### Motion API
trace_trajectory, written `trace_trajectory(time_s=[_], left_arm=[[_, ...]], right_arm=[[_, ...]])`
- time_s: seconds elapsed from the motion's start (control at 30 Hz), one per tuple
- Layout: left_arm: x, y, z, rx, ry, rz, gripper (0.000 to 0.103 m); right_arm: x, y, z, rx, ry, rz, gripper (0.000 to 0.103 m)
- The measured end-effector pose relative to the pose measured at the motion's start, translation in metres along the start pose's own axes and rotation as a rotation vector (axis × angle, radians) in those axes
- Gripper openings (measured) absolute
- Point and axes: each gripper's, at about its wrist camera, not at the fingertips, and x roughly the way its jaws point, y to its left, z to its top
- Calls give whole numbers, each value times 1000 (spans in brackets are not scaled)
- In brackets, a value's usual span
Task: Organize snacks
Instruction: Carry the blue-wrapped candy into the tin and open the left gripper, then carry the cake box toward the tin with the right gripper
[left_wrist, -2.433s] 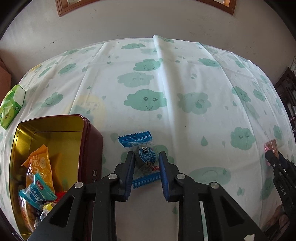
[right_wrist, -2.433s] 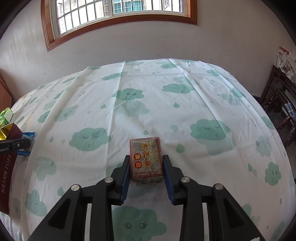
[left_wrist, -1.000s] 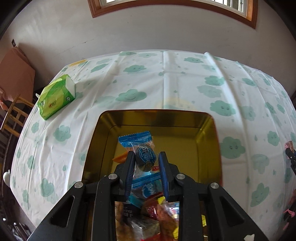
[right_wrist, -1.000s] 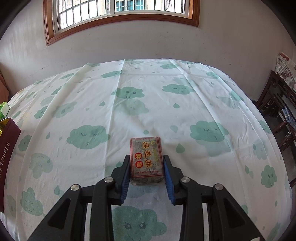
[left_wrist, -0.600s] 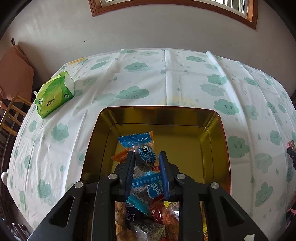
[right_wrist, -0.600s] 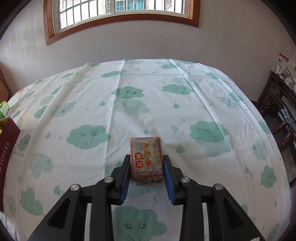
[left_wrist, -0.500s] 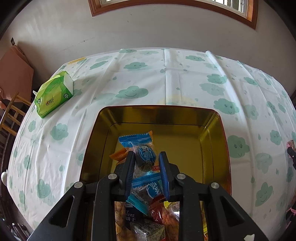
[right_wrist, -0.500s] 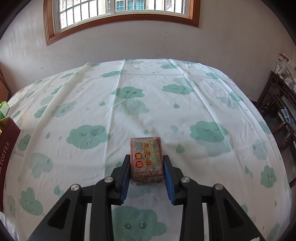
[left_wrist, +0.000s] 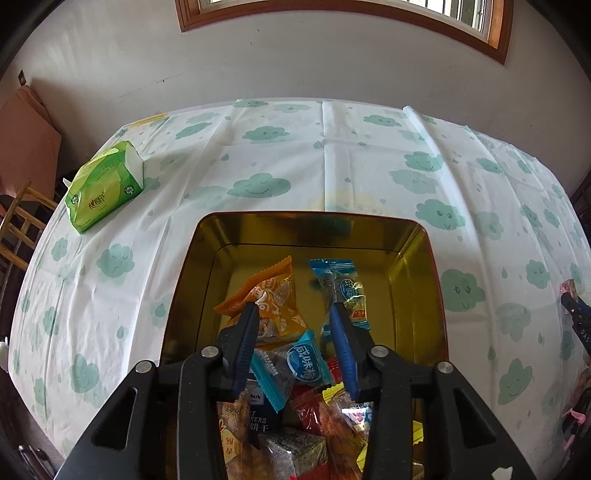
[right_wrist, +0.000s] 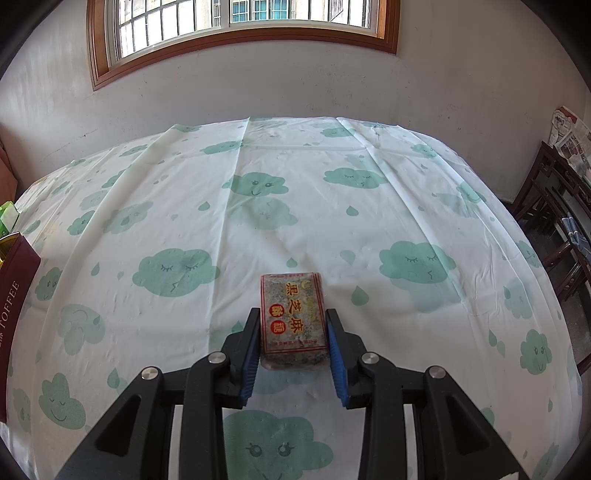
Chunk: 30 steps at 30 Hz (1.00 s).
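Over the tin: left gripper (left_wrist: 293, 314) hangs with its jaws spread, having just been opening; nothing is pinched between them, and only the snack pile shows in the gap.
Released candy: blue-wrapped candy (left_wrist: 341, 291), clear middle with a dark round sweet and crimped blue ends, lies on the gold floor of the tin just beyond the gripper's right finger; half a second ago it sat clamped between the pads.
Tin: one gold-lined tin (left_wrist: 424, 266) with dark red outer walls, its near half heaped with wrapped snacks, the far half bare.
Pile, near to far: grey sesame block (left_wrist: 295, 452), blue packet (left_wrist: 295, 369), orange packet (left_wrist: 271, 299); red and yellow wrappers are too jumbled to count.
Right side: right gripper (right_wrist: 291, 325) pinches one sesame cake (right_wrist: 293, 319), a speckled grey block in clear wrap with red and yellow characters, resting on the tablecloth (right_wrist: 295, 206); unchanged from the earlier frame.
Far left: one green tissue pack (left_wrist: 105, 186) lies on the cloud-print cloth, well apart from the tin.
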Motion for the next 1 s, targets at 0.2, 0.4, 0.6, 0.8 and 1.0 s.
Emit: trace_trajectory(time_s=[0.2, 0.4, 0.6, 0.8, 1.0], left_arm=[[-28, 10, -3, -16, -64, 3, 47], [-48, 18, -22, -13, -102, 16, 58], [-62, 25, -47, -6, -125, 44, 61], [-74, 34, -59, 2, -154, 79, 67], [-77, 40, -65, -8, -157, 88, 69]], right_arm=[[0, -1, 0, 0, 0, 0, 34], [0, -1, 0, 0, 0, 1, 34], [0, -1, 0, -1, 1, 0, 34], [0, 1, 1, -7, 7, -4, 34], [1, 0, 4, 0, 31, -22, 34]])
